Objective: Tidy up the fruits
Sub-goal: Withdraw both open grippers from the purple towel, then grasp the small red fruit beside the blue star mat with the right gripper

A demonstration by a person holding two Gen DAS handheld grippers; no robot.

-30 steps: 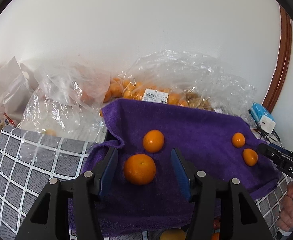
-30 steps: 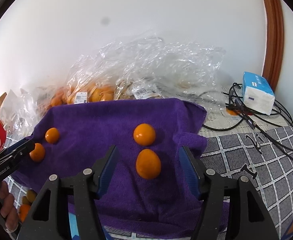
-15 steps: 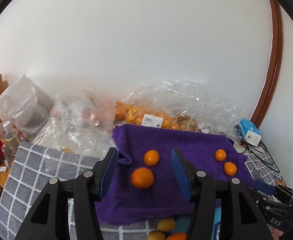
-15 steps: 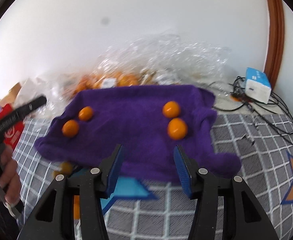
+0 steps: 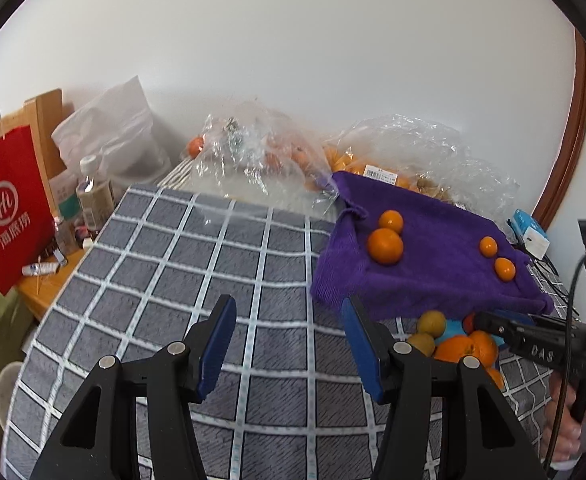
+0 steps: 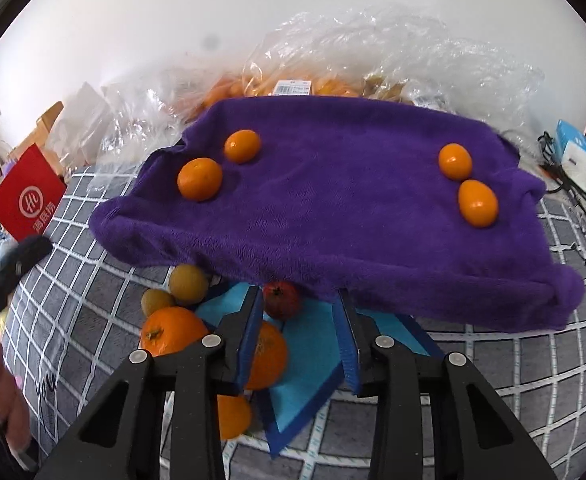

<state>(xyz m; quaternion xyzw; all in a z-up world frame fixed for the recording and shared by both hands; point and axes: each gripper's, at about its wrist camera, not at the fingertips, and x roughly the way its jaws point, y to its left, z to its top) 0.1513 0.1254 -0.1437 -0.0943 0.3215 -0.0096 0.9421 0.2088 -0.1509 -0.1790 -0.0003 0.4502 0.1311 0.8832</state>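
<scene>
A purple towel (image 6: 333, 220) (image 5: 433, 264) carries two oranges on its left part (image 6: 199, 179) and two small oranges on its right part (image 6: 478, 203). Below its front edge lies a heap of fruit on a blue cloth (image 6: 305, 372): large oranges (image 6: 171, 330), yellow-green fruits (image 6: 188, 283) and a dark red fruit (image 6: 281, 300). My right gripper (image 6: 298, 296) hangs over this heap with its jaws closing; the red fruit sits just beyond its tips, and the pads press on nothing. My left gripper (image 5: 289, 308) is open over bare checked cloth, left of the towel.
A grey checked tablecloth (image 5: 173, 272) covers the table. Clear plastic bags of fruit (image 5: 261, 160) line the wall behind the towel. A red paper bag (image 5: 9, 208) and a bottle (image 5: 91, 192) stand at the left. A blue-white tissue pack (image 6: 579, 158) and cables (image 6: 573, 188) lie at the right.
Both grippers have drawn back from the towel. The left one swung left over the checked cloth. The right one dropped toward the fruit heap and its jaws narrowed.
</scene>
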